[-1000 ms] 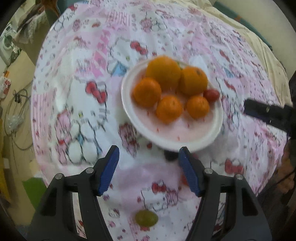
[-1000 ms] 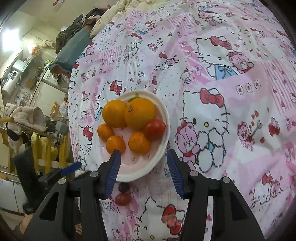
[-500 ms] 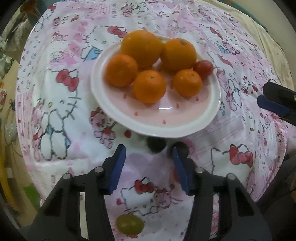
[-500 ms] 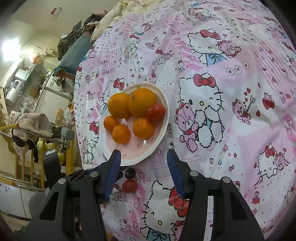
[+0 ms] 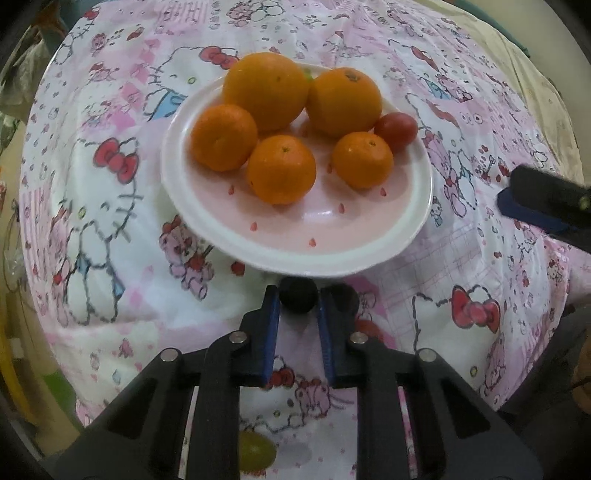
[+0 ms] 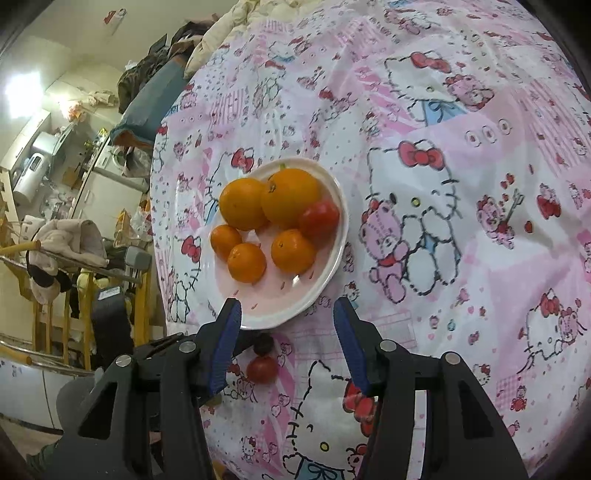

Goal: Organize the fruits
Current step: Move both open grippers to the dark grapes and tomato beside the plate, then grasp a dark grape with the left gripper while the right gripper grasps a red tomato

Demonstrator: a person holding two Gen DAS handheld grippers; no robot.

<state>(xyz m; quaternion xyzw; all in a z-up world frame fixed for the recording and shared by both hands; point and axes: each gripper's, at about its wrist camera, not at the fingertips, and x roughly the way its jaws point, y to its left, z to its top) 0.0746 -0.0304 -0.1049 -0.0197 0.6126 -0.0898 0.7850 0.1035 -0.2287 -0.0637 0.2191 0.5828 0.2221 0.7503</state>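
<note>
grape, dark, sits between the narrowed left claw tips, just off the plate rim; right claw hangs wide, farther.

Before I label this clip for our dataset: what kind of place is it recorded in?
Most likely a lived-in home, not a lab. The table wears a cartoon-cat tablecloth under a plate of fruit. Behind it, the right wrist view shows piled bedding and clothes and a cluttered kitchen-like corner with a white appliance.
</note>
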